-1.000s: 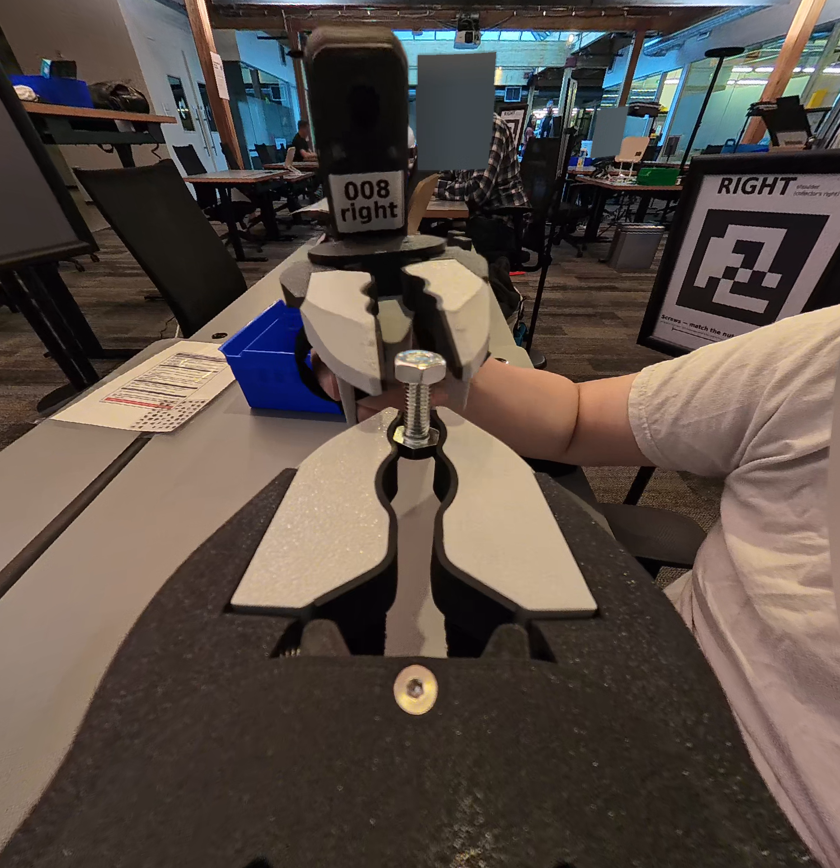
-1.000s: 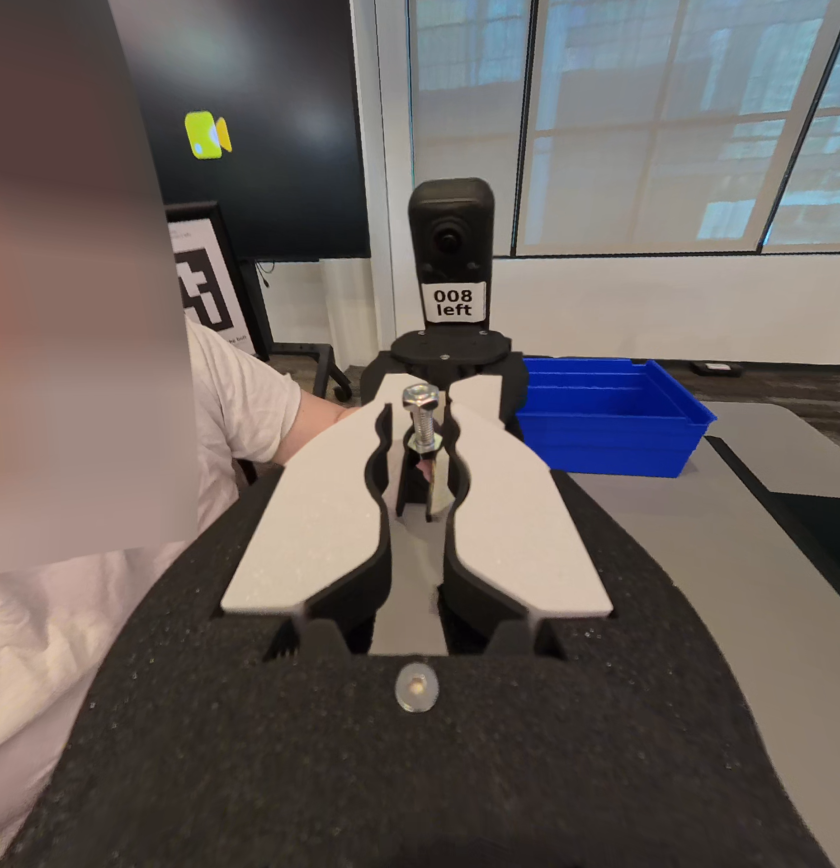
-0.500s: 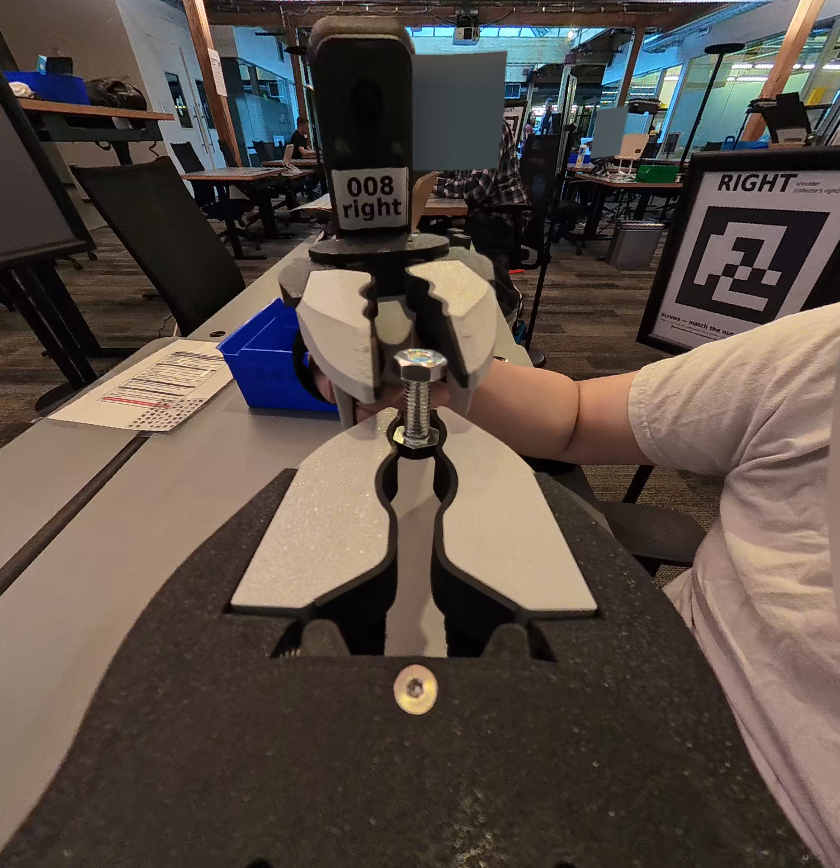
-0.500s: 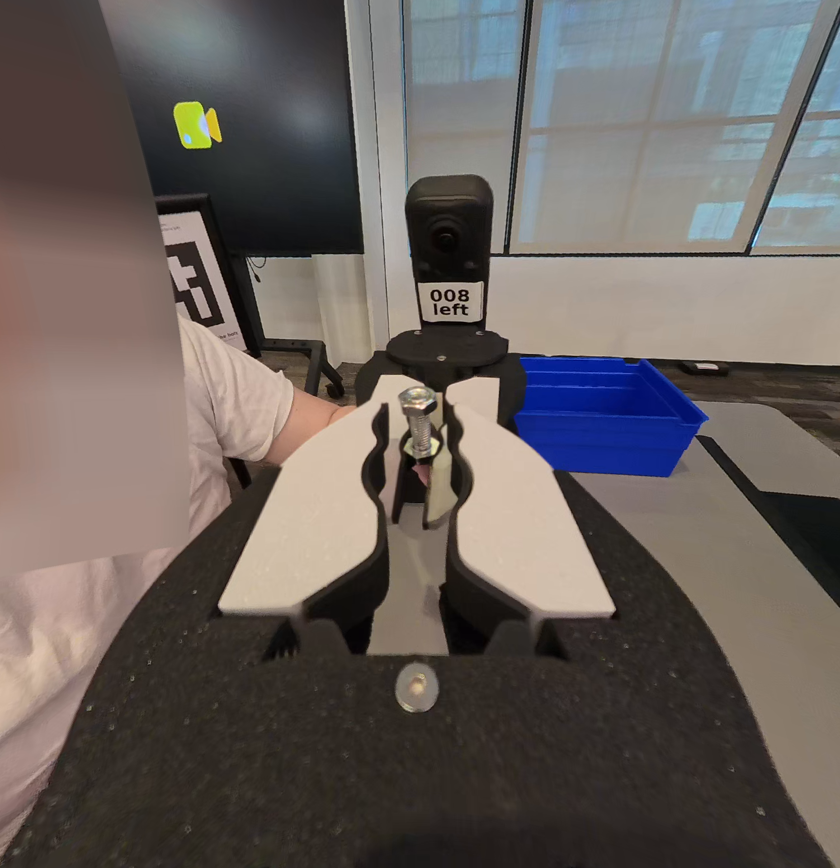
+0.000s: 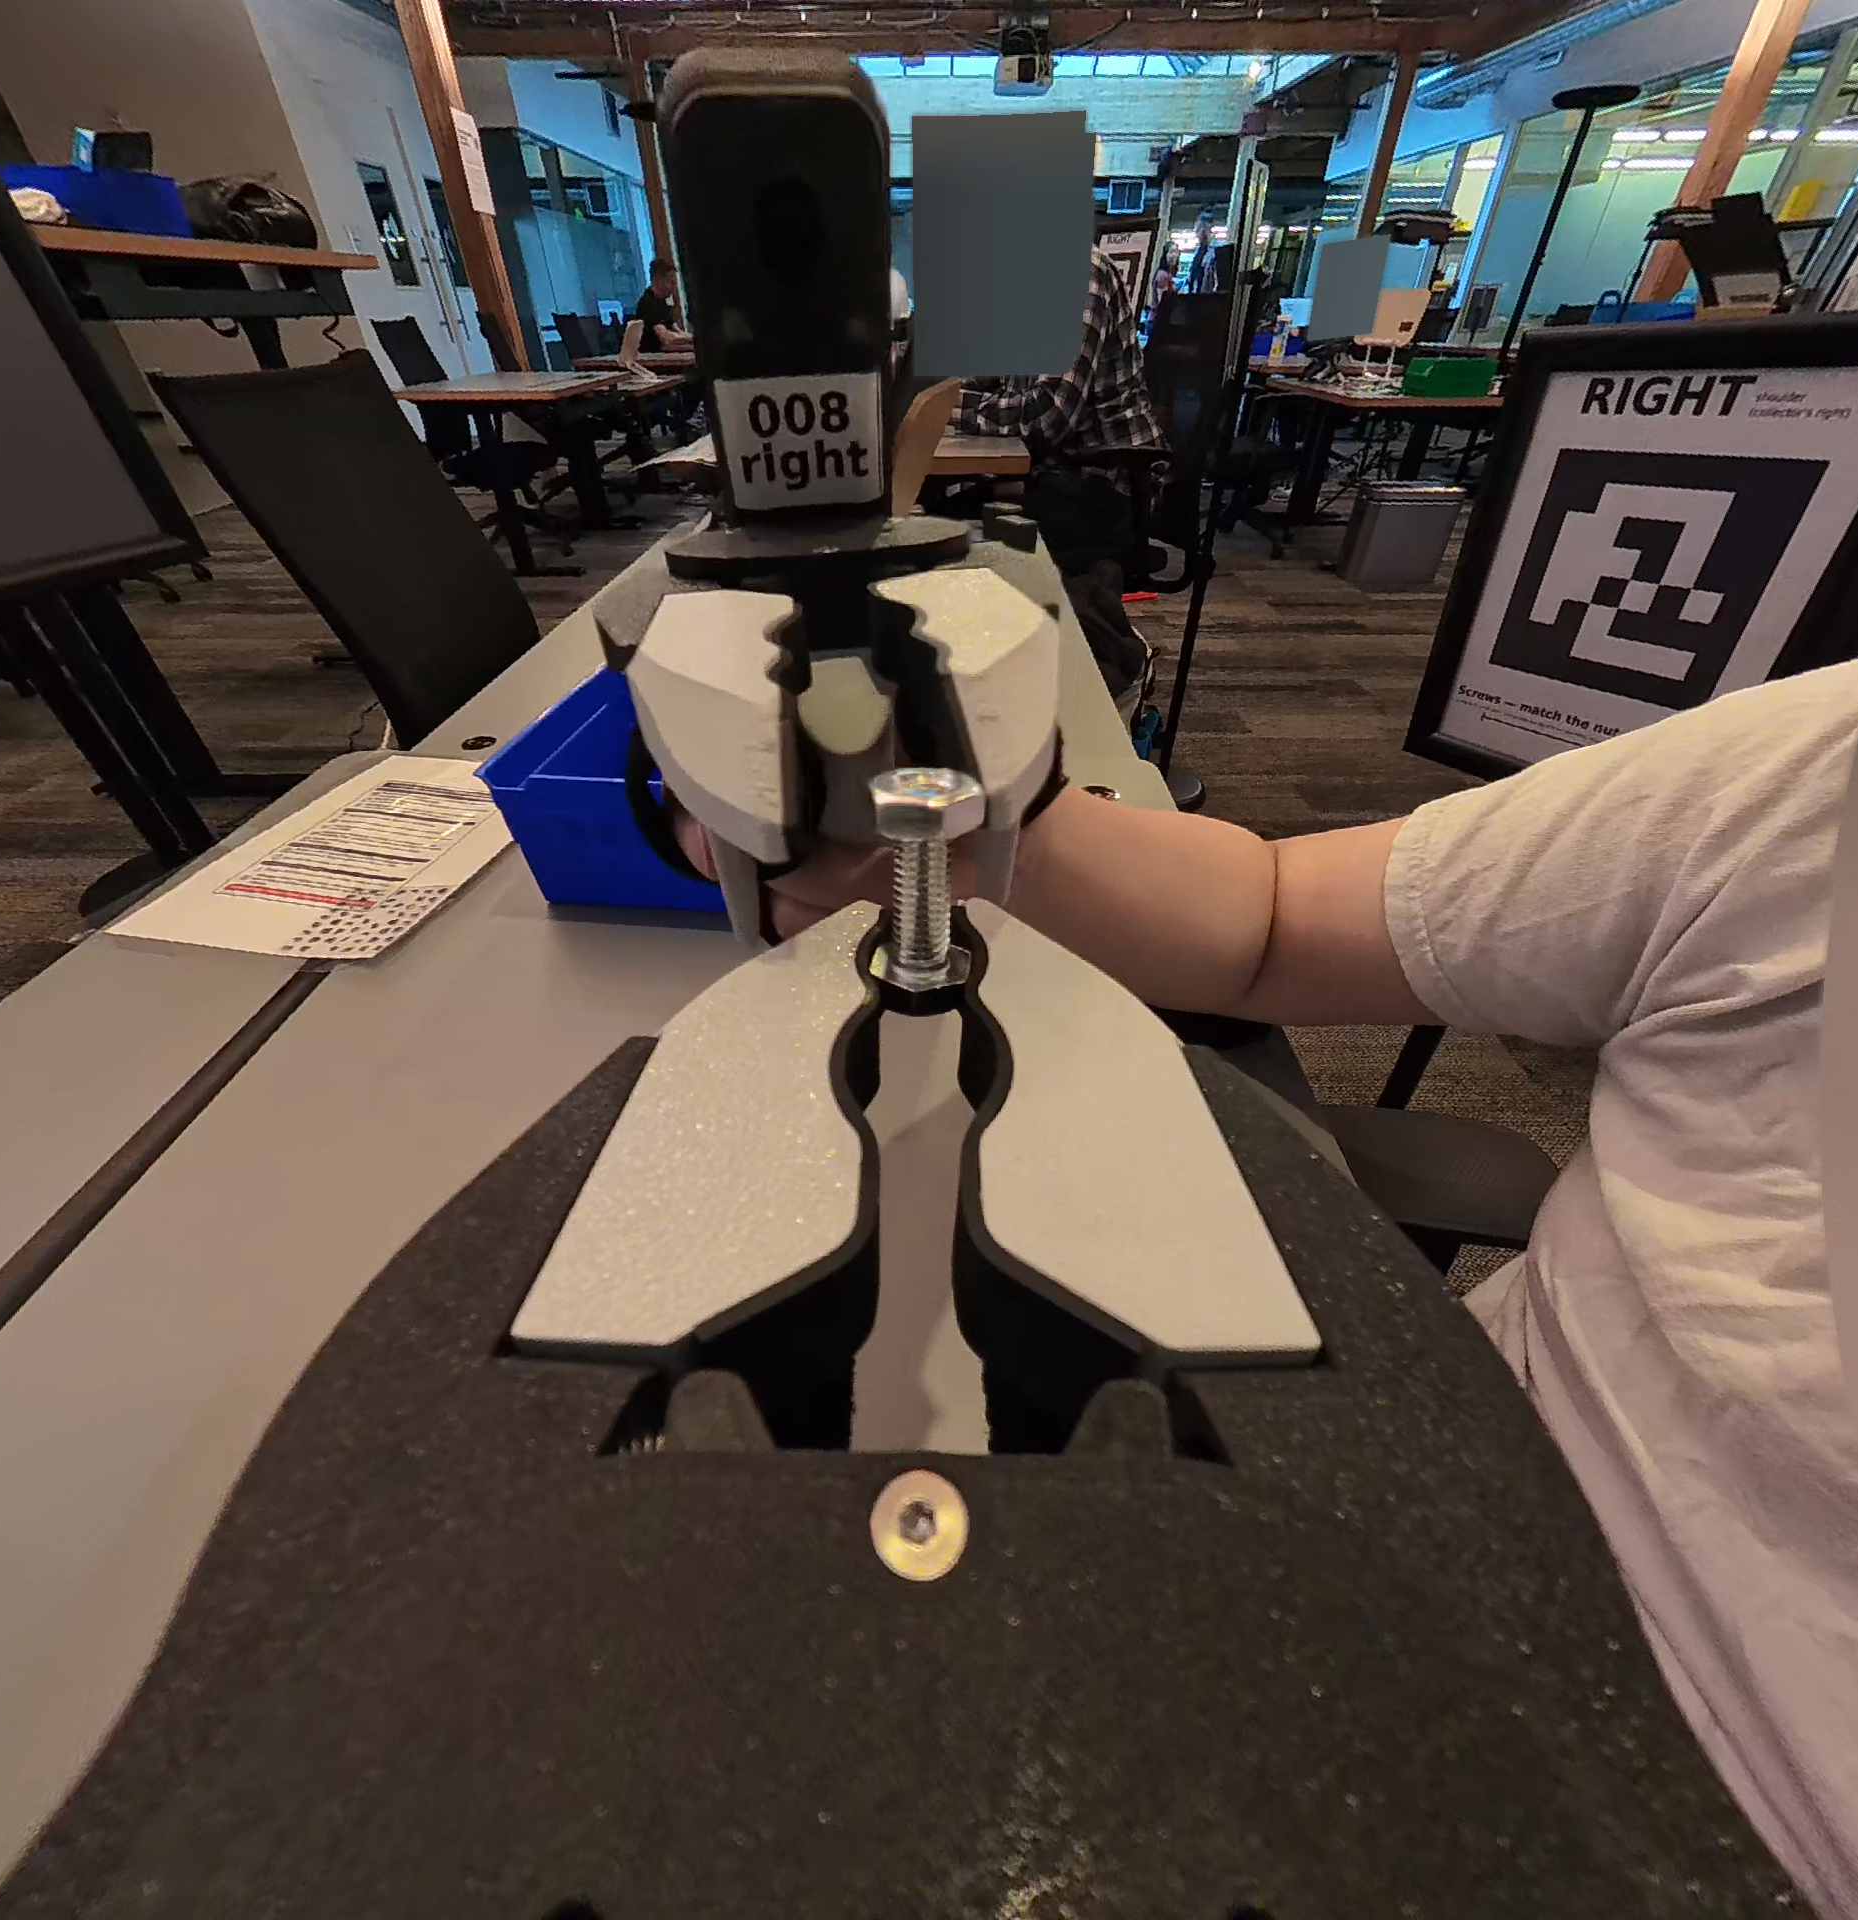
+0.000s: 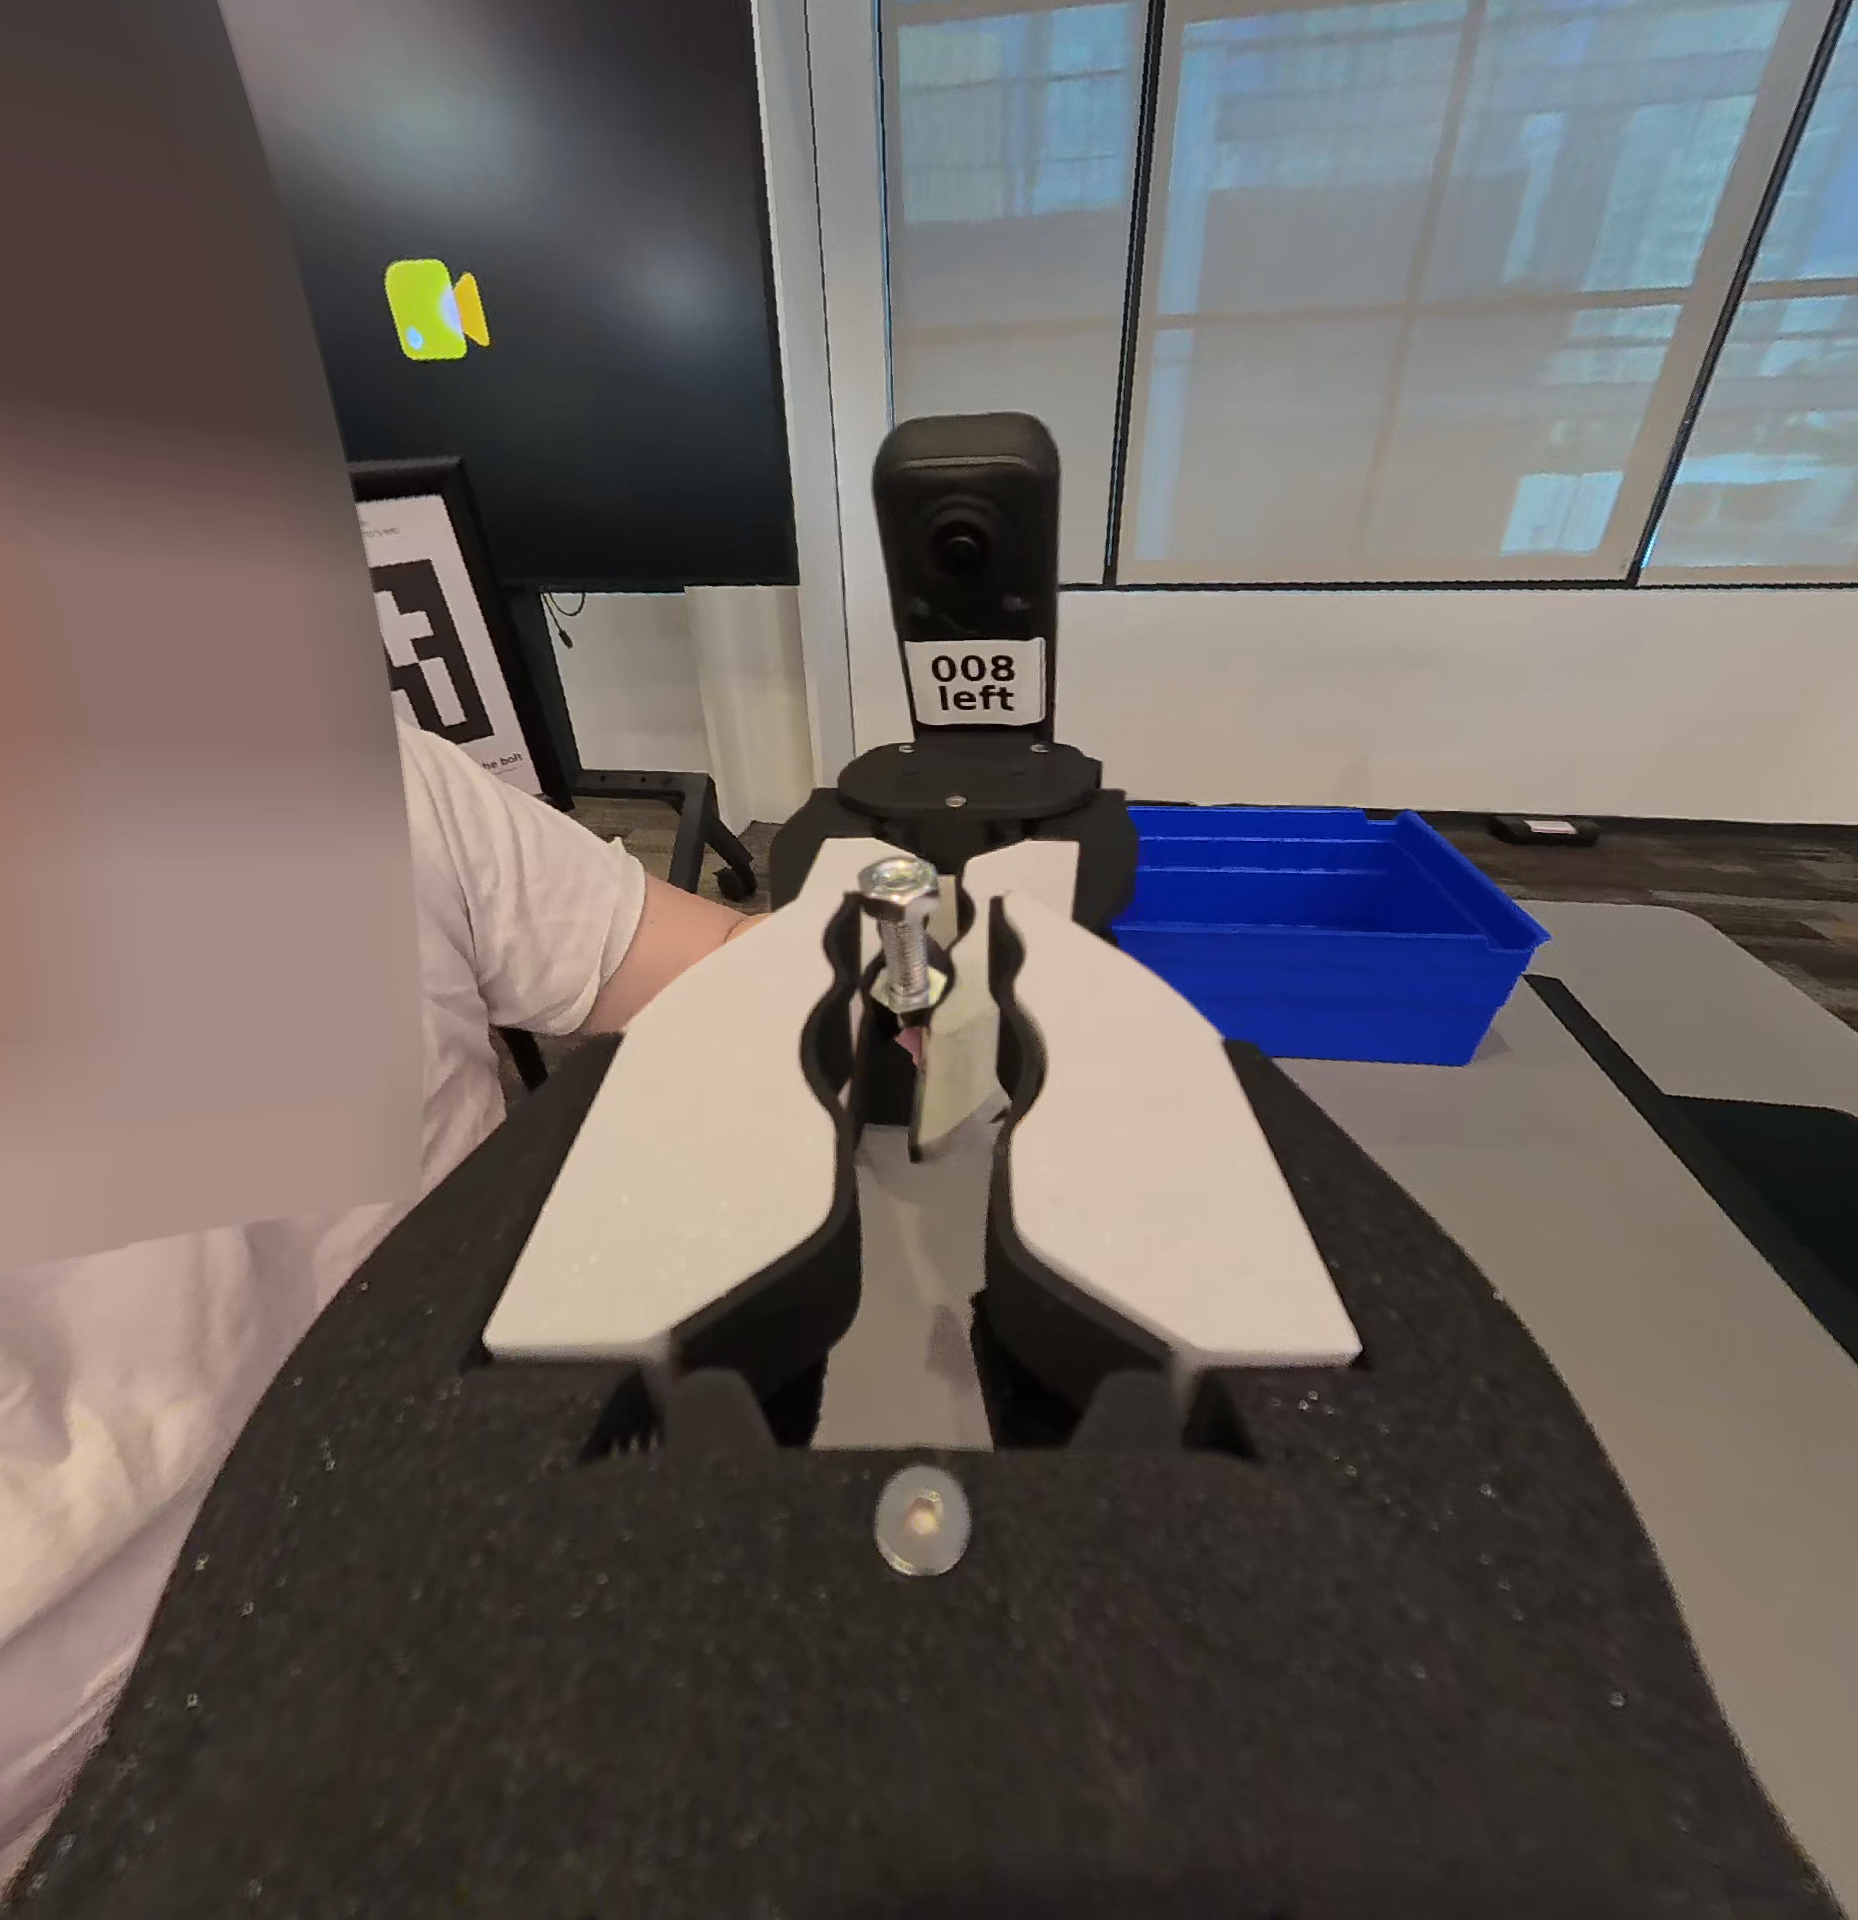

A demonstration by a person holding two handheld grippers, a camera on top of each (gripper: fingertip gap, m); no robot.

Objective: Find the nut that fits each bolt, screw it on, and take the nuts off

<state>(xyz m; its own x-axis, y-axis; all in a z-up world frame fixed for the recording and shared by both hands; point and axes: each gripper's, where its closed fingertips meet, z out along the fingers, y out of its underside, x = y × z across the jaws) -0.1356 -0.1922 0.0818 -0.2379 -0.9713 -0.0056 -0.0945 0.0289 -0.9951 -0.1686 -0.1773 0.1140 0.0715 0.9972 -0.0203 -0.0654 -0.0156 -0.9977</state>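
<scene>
A silver hex bolt stands upright, head on top, with a silver nut low on its thread. My left gripper is shut on the nut and holds bolt and nut above the grey table. My right gripper faces it from the far side. Its jaws stand apart around the bolt head. In the right wrist view the bolt sits between the right gripper's fingertips, against the left finger, with a gap on the right. The nut sits below.
A blue bin stands on the table behind the grippers and shows in the right wrist view. A printed sheet lies at the left. A framed marker sign stands at the right. The person's arm reaches in from the right.
The bolt head has shifted slightly left between the right gripper's fingers. The left gripper still holds the nut in the same place.
</scene>
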